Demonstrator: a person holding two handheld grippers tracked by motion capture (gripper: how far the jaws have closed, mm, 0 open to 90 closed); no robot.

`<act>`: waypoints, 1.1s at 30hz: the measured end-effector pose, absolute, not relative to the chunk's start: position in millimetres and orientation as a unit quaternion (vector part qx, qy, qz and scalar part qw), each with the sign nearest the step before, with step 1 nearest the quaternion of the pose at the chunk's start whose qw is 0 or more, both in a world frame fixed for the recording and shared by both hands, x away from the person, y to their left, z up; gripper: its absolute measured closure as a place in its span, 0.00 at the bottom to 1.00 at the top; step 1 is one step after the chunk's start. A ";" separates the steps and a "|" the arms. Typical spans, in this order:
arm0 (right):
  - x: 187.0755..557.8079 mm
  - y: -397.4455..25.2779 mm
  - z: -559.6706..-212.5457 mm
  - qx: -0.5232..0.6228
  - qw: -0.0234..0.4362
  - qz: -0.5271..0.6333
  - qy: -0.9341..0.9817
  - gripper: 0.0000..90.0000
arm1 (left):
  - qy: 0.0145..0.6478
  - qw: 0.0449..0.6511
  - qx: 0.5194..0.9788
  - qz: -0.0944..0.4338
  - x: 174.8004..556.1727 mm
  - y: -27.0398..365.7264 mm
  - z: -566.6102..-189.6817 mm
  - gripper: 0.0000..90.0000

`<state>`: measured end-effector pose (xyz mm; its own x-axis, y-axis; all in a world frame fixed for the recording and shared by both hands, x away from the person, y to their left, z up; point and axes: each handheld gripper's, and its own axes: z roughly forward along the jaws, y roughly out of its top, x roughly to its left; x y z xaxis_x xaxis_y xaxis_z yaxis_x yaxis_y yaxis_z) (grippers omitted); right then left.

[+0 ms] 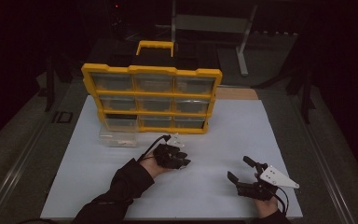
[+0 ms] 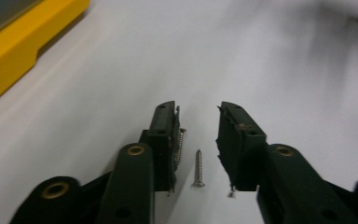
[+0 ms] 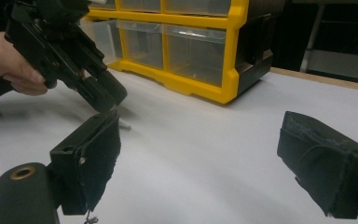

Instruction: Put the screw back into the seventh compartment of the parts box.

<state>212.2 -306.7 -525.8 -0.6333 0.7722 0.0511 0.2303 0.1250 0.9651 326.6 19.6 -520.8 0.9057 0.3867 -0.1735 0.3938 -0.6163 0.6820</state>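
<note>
Looking down from the high view, we see our left gripper (image 1: pixel 179 158) lowered onto the white mat (image 1: pixel 223 135), just in front of the yellow drawer cabinet (image 1: pixel 151 70) and beside a clear drawer (image 1: pixel 118 138) that lies pulled out on the mat. In the left gripper view its jaws stand a little apart, and a small silver screw (image 2: pixel 198 168) lies flat on the mat in the gap between them, head toward us, touching neither pad. A second screw (image 2: pixel 181 144) sits right against the inner face of the left-hand jaw; we cannot tell whether it clings to the pad or rests on the mat.

Our right gripper (image 1: pixel 238 171) is well apart from the left, near the front right of the mat, and its jaws are spread wide with nothing between them. In the right gripper view we see the left gripper tilted down with its tip at the mat, a hand (image 3: pixel 7 63) behind it, and a screw on the mat just below that tip.
</note>
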 end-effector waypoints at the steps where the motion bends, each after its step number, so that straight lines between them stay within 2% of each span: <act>1: 212.2 -306.6 -525.8 0.353 0.242 0.559 0.710 0.15 | 0.217 0.379 0.899 -0.008 326.9 19.2 -521.9 0.76; 10: 212.1 -306.8 -525.8 0.353 0.242 0.560 0.710 0.15 | 0.218 0.364 0.906 -0.002 329.3 14.6 -531.1 0.84; 28: 212.2 -306.7 -525.9 0.353 0.241 0.559 0.711 0.15 | 0.215 0.343 0.914 -0.005 333.1 9.6 -539.9 0.86; 33: 212.3 -306.5 -525.9 0.353 0.240 0.559 0.711 0.15 | 0.212 0.338 0.917 -0.002 333.6 8.6 -539.9 0.94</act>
<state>212.3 -306.5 -525.9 -0.6358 0.7701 0.0521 0.2325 0.1267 0.9643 333.6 8.6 -539.9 0.9104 0.3870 -0.1466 0.3894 -0.6813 0.6199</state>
